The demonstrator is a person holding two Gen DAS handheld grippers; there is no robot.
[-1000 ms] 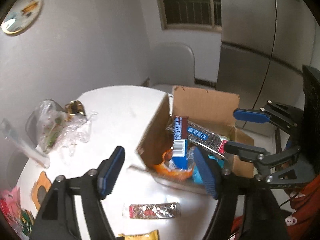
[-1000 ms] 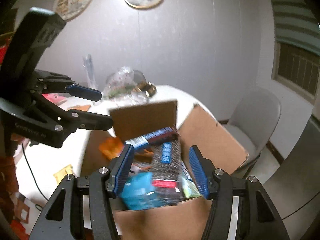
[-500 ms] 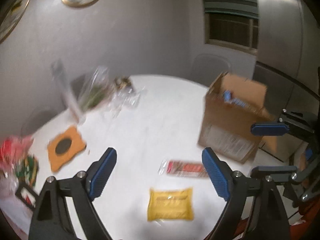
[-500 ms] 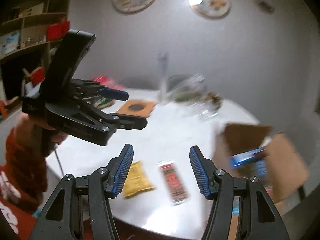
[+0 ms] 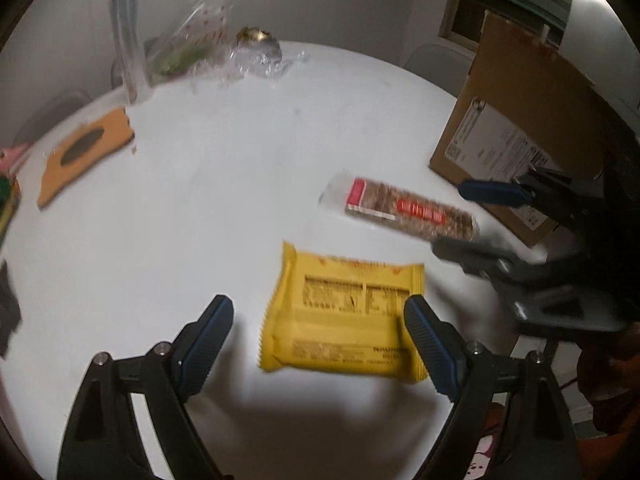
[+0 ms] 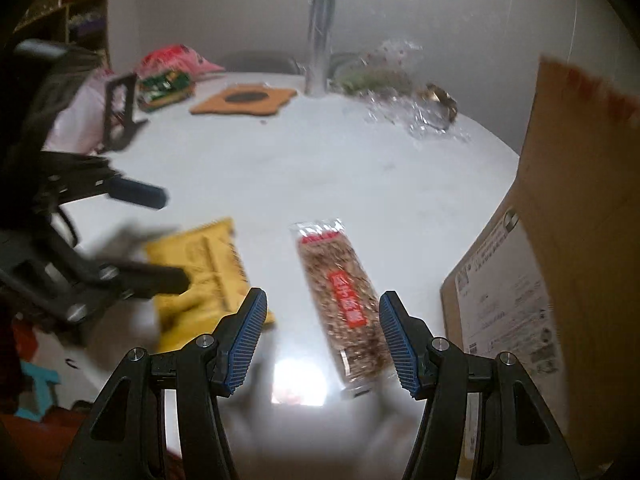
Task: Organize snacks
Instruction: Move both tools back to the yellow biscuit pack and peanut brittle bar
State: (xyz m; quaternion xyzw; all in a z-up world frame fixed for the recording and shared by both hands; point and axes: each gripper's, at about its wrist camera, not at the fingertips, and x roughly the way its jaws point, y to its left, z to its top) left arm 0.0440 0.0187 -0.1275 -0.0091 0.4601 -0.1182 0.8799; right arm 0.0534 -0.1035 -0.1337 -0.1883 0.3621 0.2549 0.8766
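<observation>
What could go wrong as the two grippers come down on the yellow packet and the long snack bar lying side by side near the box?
1. The left gripper and right gripper work close together; both open, they might collide.
2. The yellow packet lies flat on the table, so the fingers may slide over it or push it away.
3. The snack bar lies near the cardboard box; a wide swing may knock the box.

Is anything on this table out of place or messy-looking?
Two snacks lie loose on the white table outside the cardboard box: a yellow packet, lying askew, and a clear-wrapped grain bar. Crumpled clear plastic wrap sprawls at the far edge. Nothing looks spilled or torn.
</observation>
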